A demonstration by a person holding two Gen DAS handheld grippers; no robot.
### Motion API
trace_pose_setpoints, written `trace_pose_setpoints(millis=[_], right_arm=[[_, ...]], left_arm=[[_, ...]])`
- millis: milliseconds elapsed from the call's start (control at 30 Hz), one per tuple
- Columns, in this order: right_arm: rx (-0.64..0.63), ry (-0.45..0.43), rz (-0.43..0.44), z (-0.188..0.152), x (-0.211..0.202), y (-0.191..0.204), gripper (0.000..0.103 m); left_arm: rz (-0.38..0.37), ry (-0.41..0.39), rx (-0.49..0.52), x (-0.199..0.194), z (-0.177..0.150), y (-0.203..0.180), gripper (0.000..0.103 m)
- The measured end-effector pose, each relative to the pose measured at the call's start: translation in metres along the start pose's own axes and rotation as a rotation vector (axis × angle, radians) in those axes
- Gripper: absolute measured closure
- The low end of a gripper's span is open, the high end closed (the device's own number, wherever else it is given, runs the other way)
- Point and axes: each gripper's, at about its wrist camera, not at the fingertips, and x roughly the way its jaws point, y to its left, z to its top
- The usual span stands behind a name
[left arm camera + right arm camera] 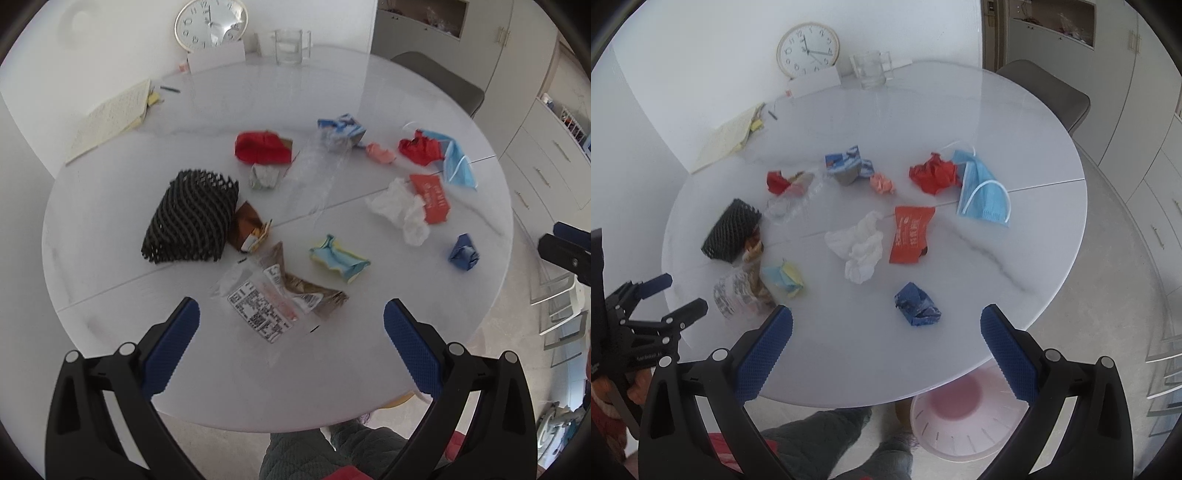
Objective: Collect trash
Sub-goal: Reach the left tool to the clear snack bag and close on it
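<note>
The trash I am after lies scattered over the round white table (1015, 258). Nearest my right gripper (886, 328) is a crumpled blue wrapper (918, 303), alone near the front edge. Beyond it sit a wad of white tissue (858, 247) and, just beside that, an orange-red packet (909, 234). Farther back a blue face mask (984, 195) touches a crumpled red paper (932, 172), with a small pink scrap (882, 183) and a blue-and-white carton (846, 166) to their left.

From my left gripper (291, 325) the closest piece is a clear printed wrapper (264, 308) lying against a brown wrapper (314, 295). Behind them is a crushed yellow-and-blue paper (338, 258). To the left a black foam net (192, 218) touches a brown snack packet (249, 225). A clear plastic bag (316, 173) lies across the middle, with a red wrapper (262, 147) and a grey-white scrap (264, 176) at its left.

Both sets of jaws stand wide apart with nothing between them, above the table's near edge.

On the floor under the table's rim is a pink basket (960, 424). At the far side stand a clock (808, 50), a glass jug (870, 70) and an open notebook (110, 118).
</note>
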Motion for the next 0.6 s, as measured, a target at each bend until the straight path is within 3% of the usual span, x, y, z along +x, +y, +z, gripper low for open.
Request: trace_pose_setpoints(millis=[133,267,433,500,600], right_arm=[[-0.005,0.048,-0.020,-0.003,0.017,0.006,0.002],[0.002,0.078,-0.022,-0.004,0.028,0.010,0.002],[0.003,0.092,-0.022,-0.004,0.034,0.016,0.002],[0.004,0.093,-0.018,-0.002,0.037,0.019,0.002],[0.001,0.090,-0.010,0.001,0.040,0.023,0.002]], left_arm=[[0.016,0.051,-0.047,0.031,0.002,0.009,0.008],[0.035,0.102,-0.171,0.061,0.007,0.023,0.012],[0.034,0.155,-0.255,0.086,0.012,0.033,0.012],[0.036,0.174,-0.256,0.092,0.013,0.031,0.015],[0.034,0.211,-0.259,0.103,0.013,0.030,0.028]])
